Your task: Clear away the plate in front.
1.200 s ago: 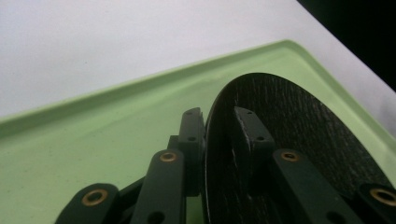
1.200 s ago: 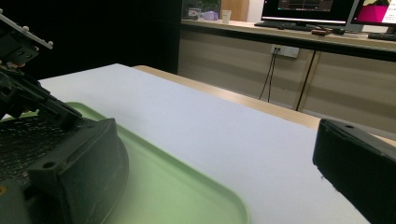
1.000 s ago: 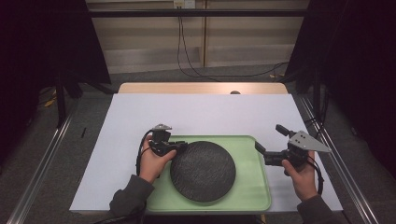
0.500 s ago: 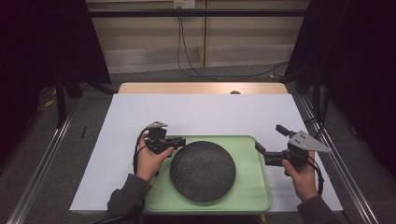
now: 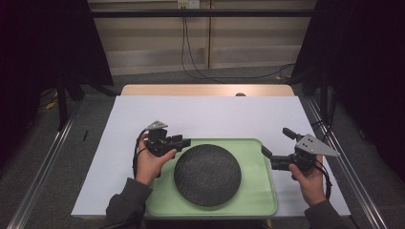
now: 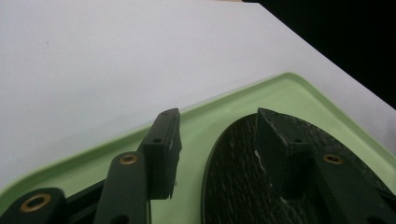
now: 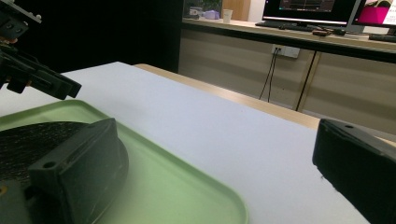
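A dark round plate (image 5: 207,174) lies on a pale green tray (image 5: 258,191) at the near edge of the table. My left gripper (image 5: 184,141) hovers at the plate's upper-left rim. In the left gripper view it (image 6: 217,140) is open, one jaw over the bare tray (image 6: 280,93) and the other over the plate (image 6: 233,186). My right gripper (image 5: 276,141) is held at the tray's far right corner with its jaws spread wide. In the right gripper view it (image 7: 219,163) straddles the tray's corner (image 7: 163,182), with the plate (image 7: 28,140) at the left.
A white sheet (image 5: 205,119) covers the table beyond the tray. A wooden strip (image 5: 205,89) shows at the table's far edge. Metal rails (image 5: 43,167) run along both sides. Cables (image 5: 191,57) hang behind the table.
My left gripper has drifted slightly left and away from me at the plate's rim. The right gripper, tray and plate have stayed put.
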{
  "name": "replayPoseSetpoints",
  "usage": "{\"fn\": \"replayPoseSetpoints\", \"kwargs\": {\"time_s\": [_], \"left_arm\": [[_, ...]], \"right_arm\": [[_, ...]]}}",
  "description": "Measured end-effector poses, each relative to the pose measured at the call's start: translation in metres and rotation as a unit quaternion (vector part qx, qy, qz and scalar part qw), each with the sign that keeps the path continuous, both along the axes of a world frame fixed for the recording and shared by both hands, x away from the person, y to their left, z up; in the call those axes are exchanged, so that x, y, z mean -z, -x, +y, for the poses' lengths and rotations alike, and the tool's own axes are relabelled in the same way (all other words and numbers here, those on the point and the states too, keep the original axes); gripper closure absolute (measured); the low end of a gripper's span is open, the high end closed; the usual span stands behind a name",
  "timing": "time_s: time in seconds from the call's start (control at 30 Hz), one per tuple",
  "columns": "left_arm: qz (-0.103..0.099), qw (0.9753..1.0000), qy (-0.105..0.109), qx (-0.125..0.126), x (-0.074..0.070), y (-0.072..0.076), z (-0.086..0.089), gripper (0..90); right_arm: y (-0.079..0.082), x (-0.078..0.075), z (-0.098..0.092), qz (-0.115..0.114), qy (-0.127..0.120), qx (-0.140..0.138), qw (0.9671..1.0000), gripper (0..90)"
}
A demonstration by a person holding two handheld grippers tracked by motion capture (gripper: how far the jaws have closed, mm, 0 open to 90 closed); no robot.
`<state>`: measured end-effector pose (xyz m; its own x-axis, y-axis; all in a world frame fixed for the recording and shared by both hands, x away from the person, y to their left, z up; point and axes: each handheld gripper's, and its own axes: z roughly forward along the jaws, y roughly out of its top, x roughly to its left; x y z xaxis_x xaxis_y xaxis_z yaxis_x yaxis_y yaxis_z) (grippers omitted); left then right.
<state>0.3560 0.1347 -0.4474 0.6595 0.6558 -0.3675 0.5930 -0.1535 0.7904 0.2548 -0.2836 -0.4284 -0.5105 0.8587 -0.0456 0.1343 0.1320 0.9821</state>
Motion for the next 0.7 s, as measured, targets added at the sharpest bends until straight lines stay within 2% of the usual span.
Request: {"fn": "replayPoseSetpoints", "kwargs": {"time_s": [0.1,0.17,0.33,0.57,0.7], "left_arm": [[-0.01,0.9999,0.007,0.002,-0.003,0.001,0.001,47.0],[-0.008,0.9999,0.007,0.002,-0.005,0.001,0.002,43.9],[-0.018,0.9996,0.02,0.001,-0.011,0.002,0.007,39.3],[-0.042,0.9988,0.024,0.002,-0.02,0.004,0.013,29.0],[-0.054,0.9982,0.027,0.004,-0.024,0.005,0.017,26.4]], "right_arm": [[0.0,0.0,0.0,0.0,-0.002,0.0,1.0,0.4],[0.0,0.0,0.0,0.0,-0.007,0.001,1.0,0.4],[0.0,0.0,0.0,0.004,-0.001,-0.002,1.0,0.3],[0.0,0.001,0.0,0.006,0.001,-0.004,1.0,0.3],[0.0,0.001,0.001,0.004,0.003,-0.005,1.0,0.3]]}}
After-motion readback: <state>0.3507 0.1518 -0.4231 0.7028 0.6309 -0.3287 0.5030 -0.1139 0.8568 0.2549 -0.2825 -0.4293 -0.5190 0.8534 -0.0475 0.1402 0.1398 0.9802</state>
